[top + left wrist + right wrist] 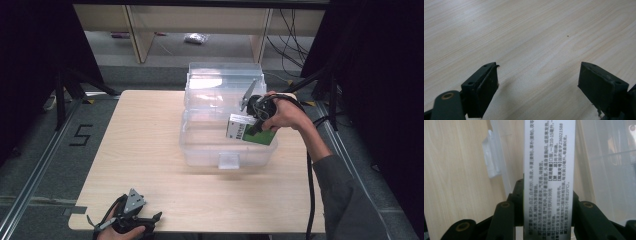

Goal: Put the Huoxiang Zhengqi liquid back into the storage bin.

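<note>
I see one carton and one clear bin. My right gripper clamps the carton, long axis level along the bin's front. My left gripper rests with jaws apart on the worktop.

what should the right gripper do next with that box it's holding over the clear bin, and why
Probably lower it a little further into the clear bin and only then open. The right gripper is shut on the green and white box, which hangs over the bin's right end, apparently not resting on anything yet. The lid stands open behind, so the way down looks free. The left gripper rests open at the table's near edge.
</note>
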A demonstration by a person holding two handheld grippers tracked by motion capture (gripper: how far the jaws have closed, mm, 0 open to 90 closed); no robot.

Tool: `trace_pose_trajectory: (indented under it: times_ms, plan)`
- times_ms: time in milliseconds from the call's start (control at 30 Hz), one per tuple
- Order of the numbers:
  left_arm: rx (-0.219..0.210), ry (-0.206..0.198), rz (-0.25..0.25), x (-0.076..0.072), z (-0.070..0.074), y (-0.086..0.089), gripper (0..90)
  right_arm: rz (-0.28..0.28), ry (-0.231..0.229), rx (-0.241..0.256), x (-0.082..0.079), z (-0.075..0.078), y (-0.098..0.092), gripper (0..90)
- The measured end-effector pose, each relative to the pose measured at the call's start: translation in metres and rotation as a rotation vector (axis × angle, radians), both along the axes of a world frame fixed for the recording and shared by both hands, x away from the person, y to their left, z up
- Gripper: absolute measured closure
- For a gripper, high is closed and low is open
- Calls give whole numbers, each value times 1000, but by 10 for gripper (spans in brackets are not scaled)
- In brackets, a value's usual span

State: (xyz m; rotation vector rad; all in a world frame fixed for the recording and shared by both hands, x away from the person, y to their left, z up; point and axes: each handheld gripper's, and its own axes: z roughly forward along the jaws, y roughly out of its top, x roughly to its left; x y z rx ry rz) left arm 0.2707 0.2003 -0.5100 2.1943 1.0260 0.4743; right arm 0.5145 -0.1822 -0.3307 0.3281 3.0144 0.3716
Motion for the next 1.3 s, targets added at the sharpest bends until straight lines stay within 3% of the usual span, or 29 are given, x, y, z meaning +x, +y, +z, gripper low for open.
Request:
trace_pose_trajectory:
  times_ms: [100,133,167,200,267,367,433,467,600,700,767,833,1000,1300]
  plan:
    - [-2,3,5,0,0,0,156,16,-9,-33,3,-8,-2,648]
    - [-1,2,3,0,0,0,156,-2,-3,-49,1,-9,-2,647]
    - [-1,2,3,0,0,0,156,-2,-3,-49,1,-9,-2,647]
    - [0,0,2,0,0,0,156,46,-21,-46,4,-13,-2,647]
    - [-2,1,5,0,-1,-1,156,17,1,-24,4,-15,-2,648]
    - [0,0,4,0,0,0,156,45,-3,-36,7,-18,-4,648]
    - [0,-1,4,0,0,0,156,19,16,-30,5,-22,-3,647]
    - [2,-20,-2,2,-1,0,156,62,-2,-30,9,-26,-4,647]
    - [-2,4,6,0,-1,-1,156,33,14,-28,10,-31,-6,647]
    - [-1,2,4,0,-1,-1,156,52,6,-42,13,-32,-7,647]
    - [-2,2,3,0,-1,-1,156,33,21,-31,11,-34,-6,646]
    - [-2,3,4,0,-1,-1,156,56,6,-23,13,-36,-7,646]
    - [-1,4,4,0,-1,-1,156,80,22,-24,14,-48,-6,645]
    - [1,2,2,0,-1,-1,156,67,40,-43,15,-61,-6,644]
